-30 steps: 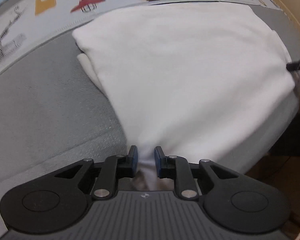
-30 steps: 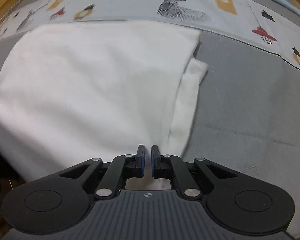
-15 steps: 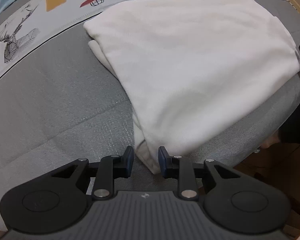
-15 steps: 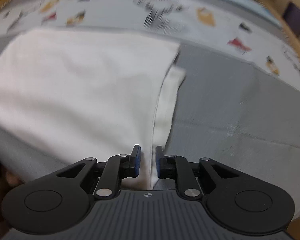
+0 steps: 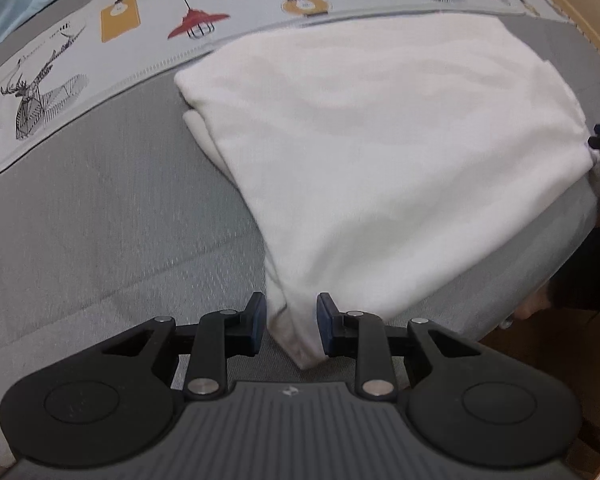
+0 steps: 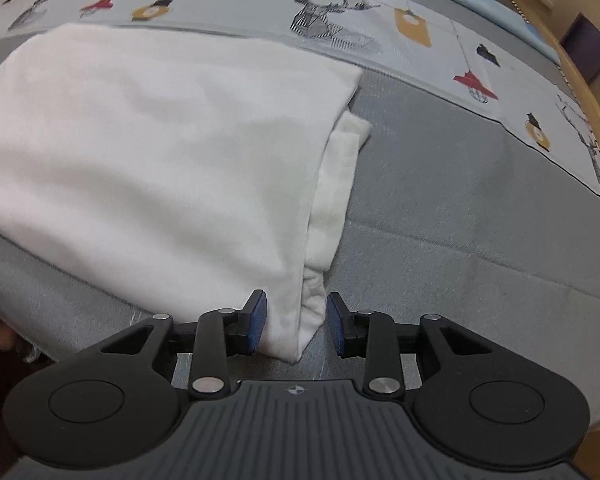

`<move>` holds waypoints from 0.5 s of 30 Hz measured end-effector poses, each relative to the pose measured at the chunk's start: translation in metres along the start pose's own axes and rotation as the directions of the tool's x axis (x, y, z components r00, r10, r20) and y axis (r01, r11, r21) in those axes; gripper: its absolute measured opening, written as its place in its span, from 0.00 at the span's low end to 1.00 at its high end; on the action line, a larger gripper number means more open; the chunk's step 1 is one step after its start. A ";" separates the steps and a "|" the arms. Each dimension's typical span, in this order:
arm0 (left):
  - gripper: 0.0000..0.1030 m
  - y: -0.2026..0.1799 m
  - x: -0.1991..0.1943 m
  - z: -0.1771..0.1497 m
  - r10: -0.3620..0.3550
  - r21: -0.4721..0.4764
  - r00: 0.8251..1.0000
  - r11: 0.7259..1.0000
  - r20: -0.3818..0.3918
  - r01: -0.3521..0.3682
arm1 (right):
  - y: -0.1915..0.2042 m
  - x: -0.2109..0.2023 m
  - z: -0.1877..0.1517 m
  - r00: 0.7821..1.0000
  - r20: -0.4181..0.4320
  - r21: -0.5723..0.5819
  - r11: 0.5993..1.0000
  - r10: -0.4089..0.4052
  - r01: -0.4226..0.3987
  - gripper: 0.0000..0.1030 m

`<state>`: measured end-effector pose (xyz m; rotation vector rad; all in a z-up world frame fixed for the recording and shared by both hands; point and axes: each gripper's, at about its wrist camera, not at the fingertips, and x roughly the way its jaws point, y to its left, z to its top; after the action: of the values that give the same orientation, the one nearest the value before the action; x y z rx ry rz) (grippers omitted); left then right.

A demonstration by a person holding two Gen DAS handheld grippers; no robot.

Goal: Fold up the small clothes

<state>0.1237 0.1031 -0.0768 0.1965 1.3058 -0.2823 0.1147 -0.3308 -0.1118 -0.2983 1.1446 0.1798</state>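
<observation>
1 white garment [image 5: 380,152], folded, lies on a grey bed cover [image 5: 100,208] beside its patterned border [image 5: 120,28], long axis running side to side between 2 grippers. Left gripper [image 5: 291,326]: fingers spread, 1 near corner of the cloth between them, not pinched. Right gripper [image 6: 296,326]: fingers spread likewise around the opposite near corner. 1 inner layer [image 6: 336,184] peeks out along the right edge.

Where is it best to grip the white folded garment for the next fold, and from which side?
Probably the two near corners of the white garment, approached from the bed's near edge. Each corner already lies between an open gripper: left gripper, right gripper.
</observation>
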 end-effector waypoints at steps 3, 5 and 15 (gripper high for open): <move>0.30 0.000 -0.001 0.009 -0.014 -0.016 1.000 1.000 0.022 0.014 | -0.002 0.004 0.000 1.000 -0.012 0.013 1.000 -0.001 0.001 0.34; 0.30 -0.001 -0.001 0.013 -0.019 -0.021 1.000 1.000 0.023 0.020 | 0.001 0.010 -0.002 0.999 -0.051 -0.009 1.000 -0.013 0.012 0.34; 0.32 0.006 0.007 0.018 0.087 -0.035 0.996 0.996 0.005 -0.087 | 0.008 -0.013 0.006 0.997 0.051 -0.019 0.998 -0.060 0.061 0.35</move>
<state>0.1438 0.1022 -0.0792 0.2227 1.2917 -0.1861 0.1129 -0.3212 -0.0990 -0.3449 1.0834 0.1452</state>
